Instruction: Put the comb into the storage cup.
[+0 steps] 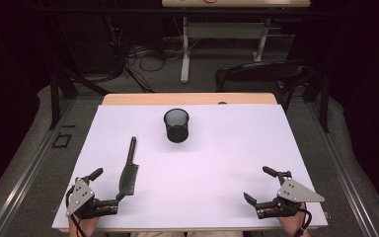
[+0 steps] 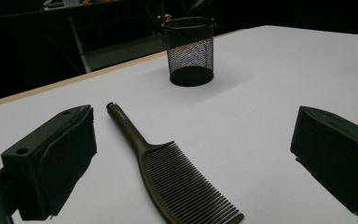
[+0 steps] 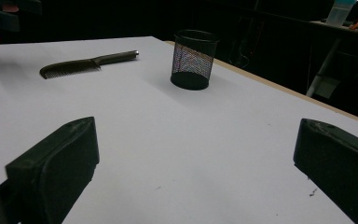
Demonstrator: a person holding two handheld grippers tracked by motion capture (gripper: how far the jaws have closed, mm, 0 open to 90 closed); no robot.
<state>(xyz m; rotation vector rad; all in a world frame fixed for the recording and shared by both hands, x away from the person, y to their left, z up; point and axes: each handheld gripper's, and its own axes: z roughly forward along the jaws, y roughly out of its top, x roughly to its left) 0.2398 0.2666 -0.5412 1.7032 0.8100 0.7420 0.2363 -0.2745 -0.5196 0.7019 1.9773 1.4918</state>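
Comb [image 1: 129, 170] lies flat on the white table sheet [image 1: 217, 197], toothed end toward us, handle pointing away toward the mesh pen cup [image 1: 176, 126]. Landmark is the comb. Left gripper [image 1: 108, 183] sits just beside its toothed end, jaws spread wide with nothing between the pads; in the left gripper view the comb [image 2: 168, 172] runs up between the jaws, not touched. Right gripper [image 1: 262, 183] rests well to the right of the comb, jaws also wide apart and empty. We read this as the approach before pickup: no grip yet. Next move, in our view: ease the left gripper forward, straddle the comb's spine or handle, close, and keep low, since it is thin and flat. Beyond the comb stands the cup, upright and apparently empty. Further out: wooden table edge [image 1: 187, 98], dark floor with cables [image 1: 143, 57], a chair [image 1: 261, 74], a second desk [image 1: 227, 29].
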